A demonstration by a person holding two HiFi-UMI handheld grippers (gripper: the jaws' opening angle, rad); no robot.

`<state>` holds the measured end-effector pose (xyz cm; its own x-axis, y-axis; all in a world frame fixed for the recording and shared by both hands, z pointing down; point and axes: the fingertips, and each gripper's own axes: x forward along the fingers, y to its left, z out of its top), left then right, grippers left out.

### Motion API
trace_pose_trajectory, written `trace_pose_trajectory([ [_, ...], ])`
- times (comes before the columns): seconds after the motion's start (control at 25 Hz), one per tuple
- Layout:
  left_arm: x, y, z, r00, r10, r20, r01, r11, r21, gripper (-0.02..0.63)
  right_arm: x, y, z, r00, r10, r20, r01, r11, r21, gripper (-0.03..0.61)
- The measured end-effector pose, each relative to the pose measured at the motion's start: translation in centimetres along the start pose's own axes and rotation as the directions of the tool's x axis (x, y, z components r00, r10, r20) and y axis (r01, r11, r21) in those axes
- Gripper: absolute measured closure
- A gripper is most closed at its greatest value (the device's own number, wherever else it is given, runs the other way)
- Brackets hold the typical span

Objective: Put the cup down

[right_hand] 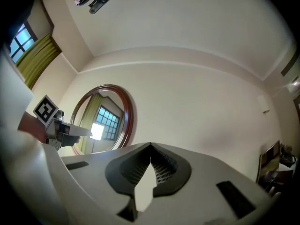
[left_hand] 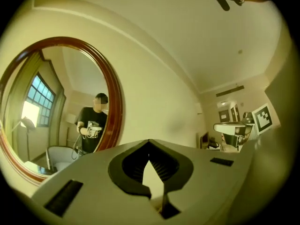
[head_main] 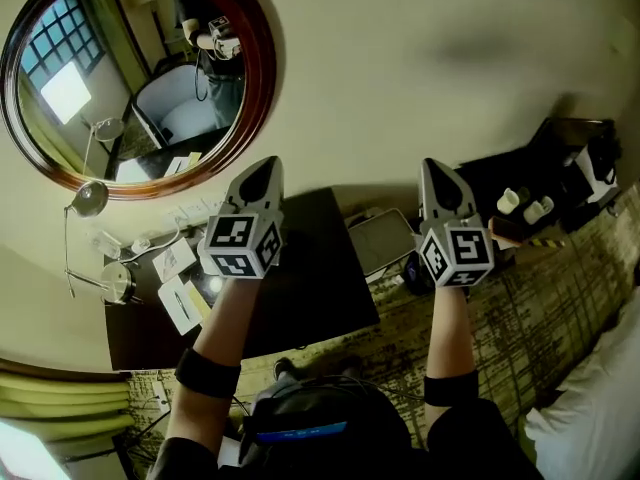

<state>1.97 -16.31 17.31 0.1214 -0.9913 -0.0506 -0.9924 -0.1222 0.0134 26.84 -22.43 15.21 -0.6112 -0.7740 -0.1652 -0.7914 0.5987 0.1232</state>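
While both arms stretch toward the wall, I see the left tongs (head_main: 262, 171) and right tongs (head_main: 437, 175) pressed together, pinching nothing. Their marker cubes (head_main: 240, 246) carry black-and-white square patterns. Two small white cups (head_main: 508, 201) sit centre right on a dark table (head_main: 480, 180), apparently upright, well apart from both tongs.

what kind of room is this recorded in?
Probably a hotel room: a round wood-framed mirror hangs on the wall above a dark desk, the floor has patterned carpet, and what looks like white bedding shows at the lower right.
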Motion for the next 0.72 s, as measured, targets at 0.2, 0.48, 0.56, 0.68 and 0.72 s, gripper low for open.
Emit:
trace_pose_trajectory([
  [0.2,-4.2,5.0,-5.4,0.988,0.123,-0.098,-0.117,0.991,0.068,0.609,1.4,6.8,-5.4,0.990,0.116,-0.081,-0.115,0.993,0.015,0.574],
  [0.48,-11.7,9.8,-13.0,0.940,0.268,-0.213,-0.257,0.963,0.080,0.609,1.1,16.0,-12.4,0.947,0.258,-0.192,-0.251,0.966,0.063,0.574],
  [0.56,-13.9,10.5,-15.0,0.925,0.289,-0.246,-0.275,0.957,0.090,0.609,0.6,18.5,-14.6,0.927,0.299,-0.226,-0.290,0.954,0.071,0.574],
  [0.68,-17.0,11.7,-17.6,0.900,0.317,-0.299,-0.307,0.948,0.081,0.609,-0.2,21.8,-16.9,0.904,0.337,-0.265,-0.320,0.941,0.107,0.574],
  [0.72,-18.0,12.3,-18.4,0.891,0.332,-0.309,-0.323,0.943,0.079,0.609,-0.5,22.6,-17.5,0.898,0.344,-0.276,-0.324,0.939,0.115,0.574],
])
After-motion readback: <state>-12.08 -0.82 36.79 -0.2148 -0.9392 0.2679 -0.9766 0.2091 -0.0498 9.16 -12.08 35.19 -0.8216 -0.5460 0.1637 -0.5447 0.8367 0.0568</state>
